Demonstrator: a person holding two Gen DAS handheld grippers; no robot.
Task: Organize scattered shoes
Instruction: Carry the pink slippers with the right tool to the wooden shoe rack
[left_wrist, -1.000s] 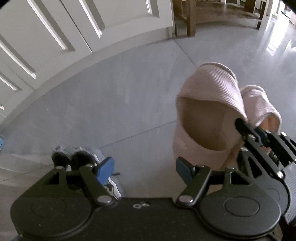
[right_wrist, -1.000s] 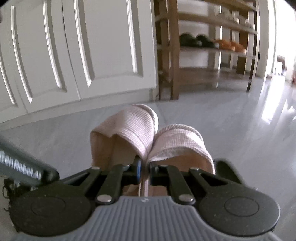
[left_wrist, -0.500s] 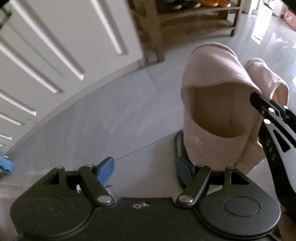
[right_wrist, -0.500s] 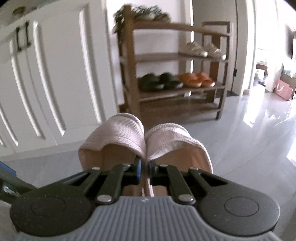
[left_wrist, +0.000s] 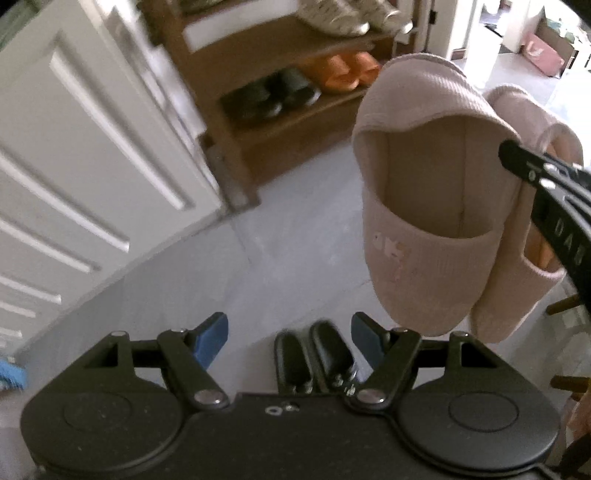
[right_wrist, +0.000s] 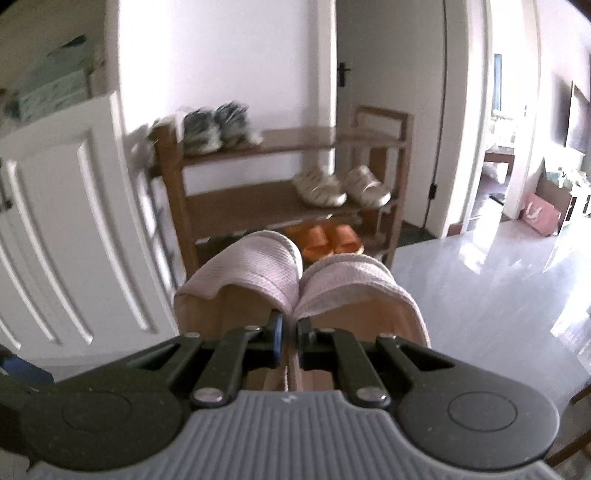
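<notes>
Carrying step: right tool (right_wrist: 289, 334) clenched on pink slippers' (right_wrist: 295, 291) pinched inner edges, held aloft facing the shoe rack (right_wrist: 280, 206). Left tool (left_wrist: 289, 336) released, empty. Next, likely: pick a free shelf spot, set them down level.

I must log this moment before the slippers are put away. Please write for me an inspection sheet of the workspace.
Surface: grey tiled floor, glossy, sunlit patches on the right.
Job's things: pair of pink slippers off the floor, pinched together by their inner edges; black shoes on the floor below.
Clutter: blue item at the left edge of the left wrist view, unclear.
Grippers: right hand-held gripper shut on the pink slippers; left hand-held gripper open, empty.
Cables: nothing seen.
Surroundings: wooden shoe rack with orange slippers, beige sandals, dark slippers; white panelled doors.
</notes>
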